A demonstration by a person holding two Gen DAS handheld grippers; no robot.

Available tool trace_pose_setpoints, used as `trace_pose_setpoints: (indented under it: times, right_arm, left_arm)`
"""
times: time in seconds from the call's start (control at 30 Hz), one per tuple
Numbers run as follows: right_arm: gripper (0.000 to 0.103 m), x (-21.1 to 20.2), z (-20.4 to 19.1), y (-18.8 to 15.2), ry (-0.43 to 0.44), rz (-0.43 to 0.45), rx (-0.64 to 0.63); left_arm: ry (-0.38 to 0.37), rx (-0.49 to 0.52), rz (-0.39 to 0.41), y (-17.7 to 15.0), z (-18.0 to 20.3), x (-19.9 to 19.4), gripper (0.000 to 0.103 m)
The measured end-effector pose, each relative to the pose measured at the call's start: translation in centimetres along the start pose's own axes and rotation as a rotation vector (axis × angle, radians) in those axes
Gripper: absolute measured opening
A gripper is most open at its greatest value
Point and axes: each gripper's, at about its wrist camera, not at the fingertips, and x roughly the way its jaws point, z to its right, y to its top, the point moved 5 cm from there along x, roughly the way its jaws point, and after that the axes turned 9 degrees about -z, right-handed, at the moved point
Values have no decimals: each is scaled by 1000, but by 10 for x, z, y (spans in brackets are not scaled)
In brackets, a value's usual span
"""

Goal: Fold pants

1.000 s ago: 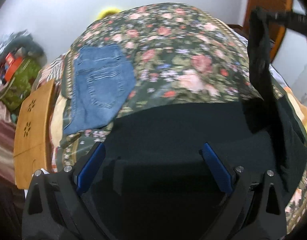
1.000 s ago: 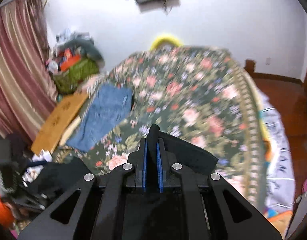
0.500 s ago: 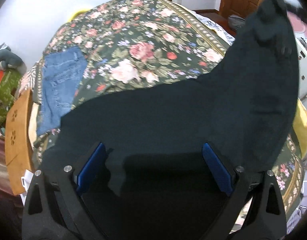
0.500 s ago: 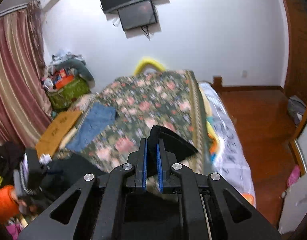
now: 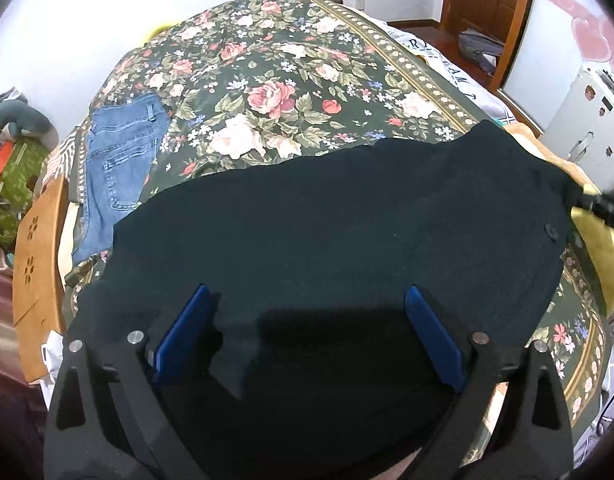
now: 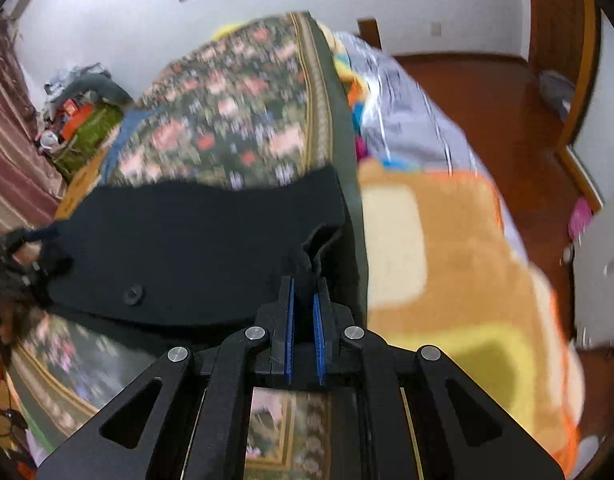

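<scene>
While right view blurs, left shows jeans (image 5: 119, 168).

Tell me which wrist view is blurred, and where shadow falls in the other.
Right wrist view: motion blur smears the floral bedspread and orange blanket; the right gripper and pinched black pants stay sharper. Left wrist view: sharp, with fisheye bending at the edges; a dark shadow lies on the pants between the left gripper fingers.
</scene>
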Motion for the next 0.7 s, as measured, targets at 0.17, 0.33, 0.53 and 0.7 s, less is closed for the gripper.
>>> trace_pose_setpoints:
  times: [0.17,0.33,0.53,0.7]
  right_arm:
    - [7,15,-1,-23,-4,-36,38]
    - [10,16,-6,-32,-110,-74,-9]
    - [38,-23,-31,-10,-198,4,-103]
    - [72,-57,-85,23,-179,127,-215]
  left_arm:
    - [16,4,19,-1,1,-3,98]
    - [10,-38,60,-2,-11,-12,98]
    - [15,-135,150,-11,-56,-43,98]
    - [86,-251,222,-29,-123,-72,98]
